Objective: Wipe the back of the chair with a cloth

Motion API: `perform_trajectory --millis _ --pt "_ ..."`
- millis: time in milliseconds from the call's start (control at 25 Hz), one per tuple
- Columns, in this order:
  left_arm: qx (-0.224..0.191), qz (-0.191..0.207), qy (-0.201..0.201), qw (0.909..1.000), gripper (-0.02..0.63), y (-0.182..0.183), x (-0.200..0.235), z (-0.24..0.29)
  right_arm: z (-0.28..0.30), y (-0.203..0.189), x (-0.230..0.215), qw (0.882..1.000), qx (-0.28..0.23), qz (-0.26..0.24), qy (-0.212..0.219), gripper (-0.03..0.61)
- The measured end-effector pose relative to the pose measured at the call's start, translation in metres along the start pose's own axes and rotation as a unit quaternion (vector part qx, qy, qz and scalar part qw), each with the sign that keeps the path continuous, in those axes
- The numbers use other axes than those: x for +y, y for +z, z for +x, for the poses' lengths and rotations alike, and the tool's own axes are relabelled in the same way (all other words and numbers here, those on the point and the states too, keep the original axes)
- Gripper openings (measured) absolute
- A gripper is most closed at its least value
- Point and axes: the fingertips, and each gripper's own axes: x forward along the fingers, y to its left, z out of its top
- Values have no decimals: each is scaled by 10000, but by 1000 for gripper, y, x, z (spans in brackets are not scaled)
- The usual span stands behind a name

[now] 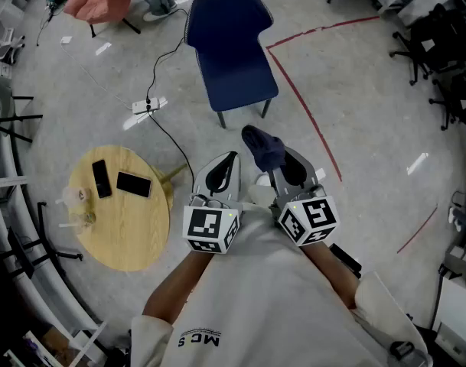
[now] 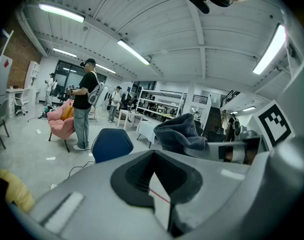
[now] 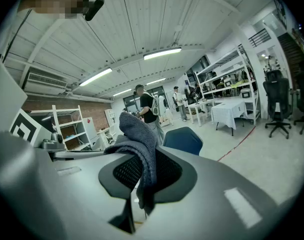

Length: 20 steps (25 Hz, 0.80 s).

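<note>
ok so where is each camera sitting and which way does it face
Head view: on the person's head, looking steeply down at the floor, blue chair ahead, round table at left; shows both forearms, left tool and right tool pinching the cloth.
Left gripper view: on the left tool, facing forward across the room; its shut, empty jaws fill the foreground.
Right gripper view: on the right tool, facing likewise; its jaws clamp the cloth.
Shared: both gripper views show the chair and cloth.

The chair (image 1: 231, 48) ahead of the right gripper (image 1: 277, 163) is dark blue; the cloth (image 1: 263, 147) in it is dark grey.
</note>
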Motion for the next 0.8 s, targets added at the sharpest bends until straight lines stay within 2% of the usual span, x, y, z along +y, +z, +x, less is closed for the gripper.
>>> perform_trajectory --millis 160,400,600,800 --pt "162 -38 -56 9998 0 -8 -27 8 -17 -1 -17 9999 134 10 16 66" --pt "399 -85 54 9992 0 -19 -61 23 -40 -6 -56 9989 270 373 -15 66" --pt "601 -32 420 9973 0 -27 -81 25 -48 -6 -80 9969 295 707 202 66" --pt "636 -90 934 9936 0 -33 -67 22 -32 -10 -85 9946 364 845 472 66"
